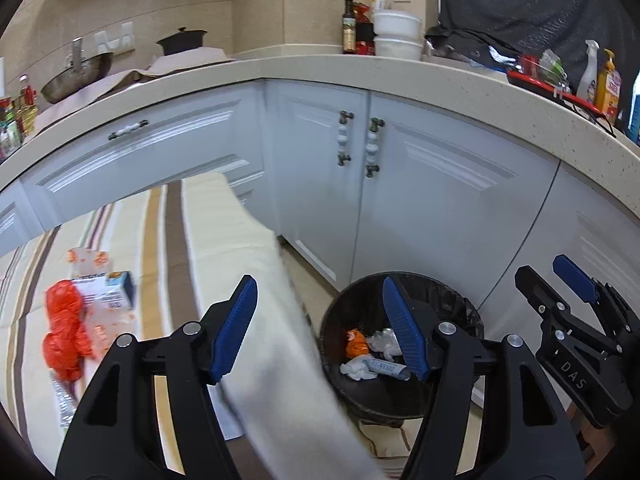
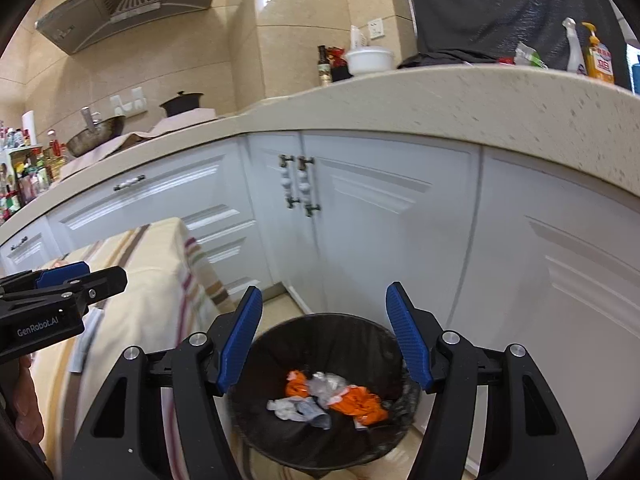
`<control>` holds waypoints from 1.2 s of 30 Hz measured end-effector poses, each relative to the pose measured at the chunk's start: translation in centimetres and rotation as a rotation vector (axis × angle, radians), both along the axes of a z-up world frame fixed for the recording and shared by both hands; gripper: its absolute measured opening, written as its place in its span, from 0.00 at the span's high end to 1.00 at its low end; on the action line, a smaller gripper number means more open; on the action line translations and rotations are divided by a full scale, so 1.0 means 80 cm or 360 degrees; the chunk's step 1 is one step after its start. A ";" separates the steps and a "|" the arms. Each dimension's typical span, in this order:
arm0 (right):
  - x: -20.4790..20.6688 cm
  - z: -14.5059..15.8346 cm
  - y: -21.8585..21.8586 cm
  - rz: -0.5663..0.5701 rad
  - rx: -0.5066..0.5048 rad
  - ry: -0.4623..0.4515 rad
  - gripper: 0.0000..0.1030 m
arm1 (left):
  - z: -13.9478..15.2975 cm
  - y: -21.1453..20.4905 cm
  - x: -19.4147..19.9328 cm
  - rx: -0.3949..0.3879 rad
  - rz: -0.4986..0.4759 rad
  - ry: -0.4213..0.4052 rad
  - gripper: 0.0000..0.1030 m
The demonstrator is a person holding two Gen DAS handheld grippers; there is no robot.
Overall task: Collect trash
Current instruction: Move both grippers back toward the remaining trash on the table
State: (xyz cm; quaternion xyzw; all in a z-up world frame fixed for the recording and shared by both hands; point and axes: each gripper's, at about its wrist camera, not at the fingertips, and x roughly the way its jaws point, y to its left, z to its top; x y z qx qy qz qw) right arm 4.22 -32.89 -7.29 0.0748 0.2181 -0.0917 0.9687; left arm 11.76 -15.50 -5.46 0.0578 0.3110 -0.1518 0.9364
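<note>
A black-lined trash bin (image 2: 276,344) stands on the floor by the cabinets, holding orange wrappers (image 2: 362,402) and white crumpled paper (image 2: 330,384). It also shows in the left wrist view (image 1: 460,312). My right gripper (image 2: 324,334) is open and empty, hovering right above the bin. My left gripper (image 1: 320,320) is open and empty, over the table's edge beside the bin. On the striped tablecloth (image 1: 224,248) lie a crumpled orange bag (image 1: 66,332), a small blue-and-white carton (image 1: 106,290) and a clear printed wrapper (image 1: 86,258).
White cabinet doors (image 1: 420,200) stand behind the bin under a beige counter (image 1: 320,68) with bottles, bowls and a wok. The right gripper's body (image 1: 576,340) shows at the left view's right edge; the left gripper's body (image 2: 52,304) shows at the right view's left.
</note>
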 end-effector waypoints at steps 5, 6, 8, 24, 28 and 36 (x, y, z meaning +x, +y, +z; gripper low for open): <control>0.004 0.014 0.042 0.0111 0.0013 -0.0022 0.39 | 0.008 0.056 -0.012 0.0000 0.0129 -0.0018 0.38; 0.005 0.017 0.053 0.0141 0.0015 -0.0020 0.39 | 0.008 0.068 -0.015 0.0002 0.0159 -0.0013 0.38; 0.009 0.021 0.073 0.0201 0.0016 -0.0019 0.38 | 0.009 0.094 -0.019 0.0006 0.0221 -0.0004 0.38; 0.041 0.010 0.226 0.0617 -0.0013 0.0152 0.38 | -0.007 0.295 -0.051 -0.0028 0.0713 0.0078 0.37; 0.054 -0.003 0.244 0.0637 -0.0039 0.0265 0.39 | -0.016 0.320 -0.055 -0.0037 0.0760 0.0099 0.37; 0.073 -0.025 0.256 0.0652 -0.0084 0.0491 0.49 | -0.035 0.337 -0.052 -0.0089 0.0764 0.0173 0.37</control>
